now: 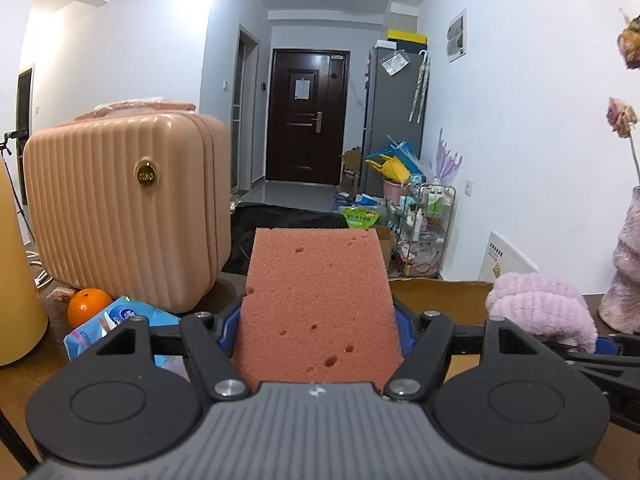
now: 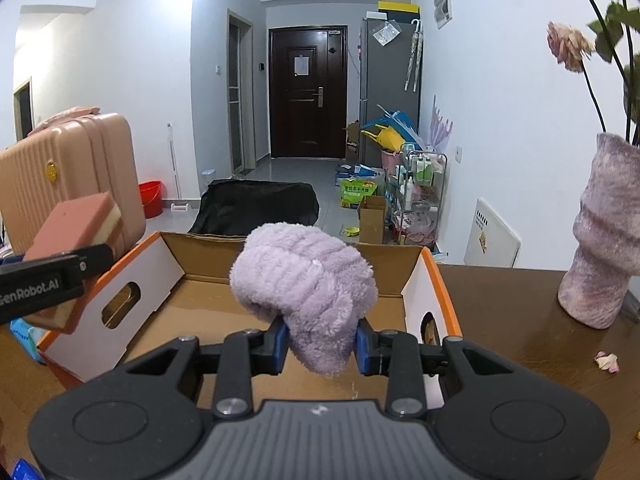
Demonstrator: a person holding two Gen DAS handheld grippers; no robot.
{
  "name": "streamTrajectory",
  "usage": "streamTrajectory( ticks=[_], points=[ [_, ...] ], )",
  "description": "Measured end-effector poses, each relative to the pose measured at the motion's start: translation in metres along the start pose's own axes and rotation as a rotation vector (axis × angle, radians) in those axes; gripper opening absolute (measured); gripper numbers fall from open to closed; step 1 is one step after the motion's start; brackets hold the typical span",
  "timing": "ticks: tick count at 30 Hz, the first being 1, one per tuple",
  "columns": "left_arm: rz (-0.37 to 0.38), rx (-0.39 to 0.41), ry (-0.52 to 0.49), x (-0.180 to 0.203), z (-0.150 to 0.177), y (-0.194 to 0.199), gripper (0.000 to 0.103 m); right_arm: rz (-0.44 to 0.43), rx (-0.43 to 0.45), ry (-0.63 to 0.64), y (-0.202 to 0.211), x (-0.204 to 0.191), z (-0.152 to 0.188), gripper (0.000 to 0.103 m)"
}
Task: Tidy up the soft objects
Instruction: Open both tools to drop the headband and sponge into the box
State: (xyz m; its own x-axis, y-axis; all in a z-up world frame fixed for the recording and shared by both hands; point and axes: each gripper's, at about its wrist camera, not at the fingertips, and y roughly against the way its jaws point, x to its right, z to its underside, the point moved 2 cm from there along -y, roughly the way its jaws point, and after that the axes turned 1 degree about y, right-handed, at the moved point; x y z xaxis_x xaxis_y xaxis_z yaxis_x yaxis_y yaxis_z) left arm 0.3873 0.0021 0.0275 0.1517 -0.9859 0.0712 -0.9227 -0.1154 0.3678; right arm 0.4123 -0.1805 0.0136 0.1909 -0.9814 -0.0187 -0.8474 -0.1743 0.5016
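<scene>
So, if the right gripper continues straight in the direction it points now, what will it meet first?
Probably the open cardboard box: the right gripper, shut on the purple fluffy cloth, points down into it. Its floor or far wall comes first; depth is unclear.

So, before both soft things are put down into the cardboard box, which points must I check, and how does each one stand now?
1. Left claw grips the pink sponge: ok.
2. Right claw grips the purple fluffy cloth: ok.
3. Cardboard box open on top: ok.
4. Box floor free of things: ok where visible.
5. Sponge already over the box: not ok, it is at the left edge.
6. Vase clear of the box: ok.
</scene>
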Motion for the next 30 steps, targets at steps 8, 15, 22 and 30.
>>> streamTrajectory(
  ticks=[8, 15, 22, 30],
  points=[
    [-0.028, -0.028, -0.001, -0.002, 0.015, -0.017, 0.071, 0.004, 0.003, -0.021, -0.013, 0.003, 0.004, 0.032],
    [-0.039, -0.016, -0.018, 0.000, 0.024, -0.021, 0.071, 0.024, -0.024, -0.015, -0.021, -0.001, 0.008, 0.033],
    [-0.053, -0.018, -0.054, 0.004, 0.033, -0.027, 0.071, 0.027, -0.041, -0.024, -0.024, 0.000, 0.008, 0.036],
    [-0.055, 0.024, -0.060, 0.004, 0.033, -0.019, 0.102, 0.038, -0.019, -0.039, -0.021, 0.006, 0.007, 0.075]
  ],
)
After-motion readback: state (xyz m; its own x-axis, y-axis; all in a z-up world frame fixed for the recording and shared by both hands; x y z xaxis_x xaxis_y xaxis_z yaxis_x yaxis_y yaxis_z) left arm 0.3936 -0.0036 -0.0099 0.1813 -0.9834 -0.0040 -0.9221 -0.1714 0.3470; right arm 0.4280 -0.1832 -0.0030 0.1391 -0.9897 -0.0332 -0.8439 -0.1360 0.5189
